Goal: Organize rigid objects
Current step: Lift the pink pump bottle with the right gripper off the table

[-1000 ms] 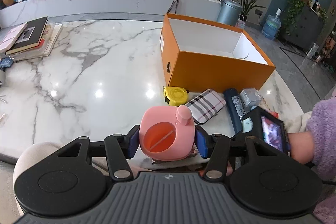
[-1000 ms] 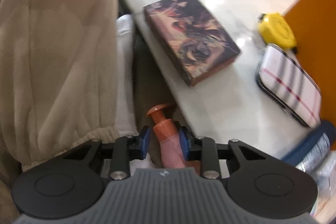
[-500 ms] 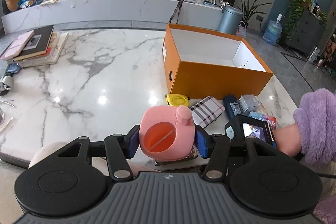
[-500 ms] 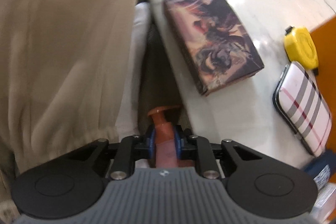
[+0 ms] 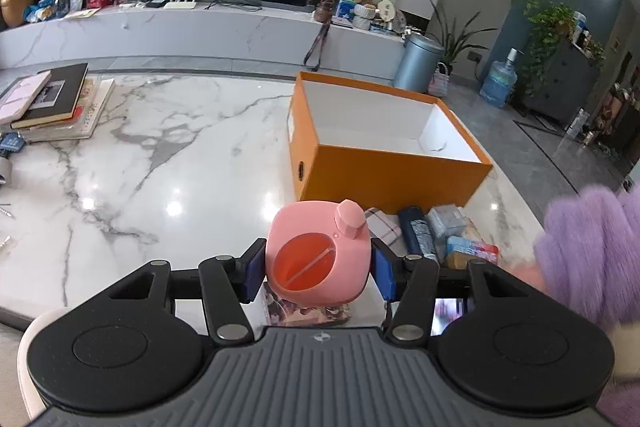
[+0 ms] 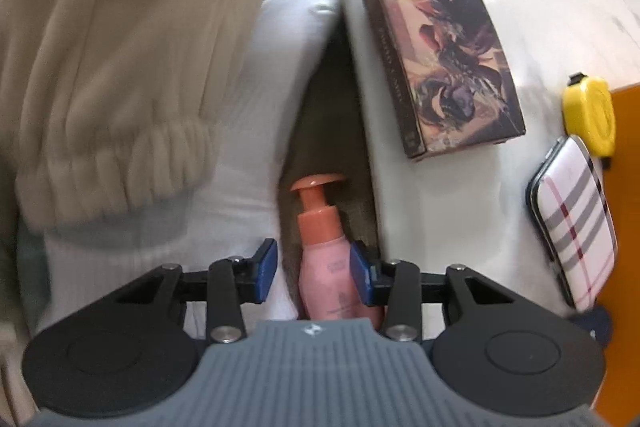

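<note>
The right gripper (image 6: 314, 277) has spread its fingers, freeing the pump bottle (image 6: 326, 259); left fingers (image 5: 256, 275) stay clamped on the jug (image 5: 318, 253), bound for the box (image 5: 384, 147).

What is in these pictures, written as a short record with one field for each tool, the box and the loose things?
left tool: shut on pink container, held above the near table edge
right tool: open; pink pump bottle between its fingers, left pad apart from it
bottle position: beside the marble table, not over it
orange box: on the table, no lid, white inside, nothing seen inside
loose things: patterned box, yellow tape measure, plaid case
</note>
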A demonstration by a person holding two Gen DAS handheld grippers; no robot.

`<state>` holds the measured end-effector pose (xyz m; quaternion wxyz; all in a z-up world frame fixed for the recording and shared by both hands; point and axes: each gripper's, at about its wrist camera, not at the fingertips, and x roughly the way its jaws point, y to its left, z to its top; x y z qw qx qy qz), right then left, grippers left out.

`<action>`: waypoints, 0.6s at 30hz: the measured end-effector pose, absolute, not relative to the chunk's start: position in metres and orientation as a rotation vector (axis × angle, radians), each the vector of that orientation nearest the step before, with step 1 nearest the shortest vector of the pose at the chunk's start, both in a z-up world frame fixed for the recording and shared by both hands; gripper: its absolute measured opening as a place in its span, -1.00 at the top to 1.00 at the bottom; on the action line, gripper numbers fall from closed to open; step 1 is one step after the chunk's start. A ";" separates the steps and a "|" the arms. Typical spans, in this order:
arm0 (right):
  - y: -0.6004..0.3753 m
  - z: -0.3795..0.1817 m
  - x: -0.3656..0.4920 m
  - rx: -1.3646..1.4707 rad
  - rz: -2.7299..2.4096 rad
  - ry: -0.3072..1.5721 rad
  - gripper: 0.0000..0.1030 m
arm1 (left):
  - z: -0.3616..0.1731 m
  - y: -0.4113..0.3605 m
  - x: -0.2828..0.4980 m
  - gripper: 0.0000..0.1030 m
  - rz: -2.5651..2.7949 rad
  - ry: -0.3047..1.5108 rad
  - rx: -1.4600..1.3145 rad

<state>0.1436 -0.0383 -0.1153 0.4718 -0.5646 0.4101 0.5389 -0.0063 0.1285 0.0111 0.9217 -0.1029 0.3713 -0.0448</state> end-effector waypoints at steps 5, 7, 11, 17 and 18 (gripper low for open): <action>-0.026 -0.134 0.131 -1.527 1.197 0.844 0.36 | 0.011 0.133 -0.008 -0.19 -0.106 0.752 -0.220; -0.025 -0.129 0.140 -1.517 1.207 0.854 0.37 | 0.009 0.137 -0.010 -0.19 -0.091 0.757 -0.230; -0.028 -0.117 0.155 -1.488 1.223 0.829 0.38 | 0.004 0.141 -0.011 -0.19 -0.071 0.774 -0.239; -0.029 -0.092 0.179 -1.425 1.196 0.801 0.48 | 0.005 0.132 -0.009 -0.19 -0.072 0.781 -0.216; -0.029 -0.085 0.186 -1.399 1.188 0.804 0.48 | 0.005 0.131 -0.009 -0.19 -0.072 0.782 -0.213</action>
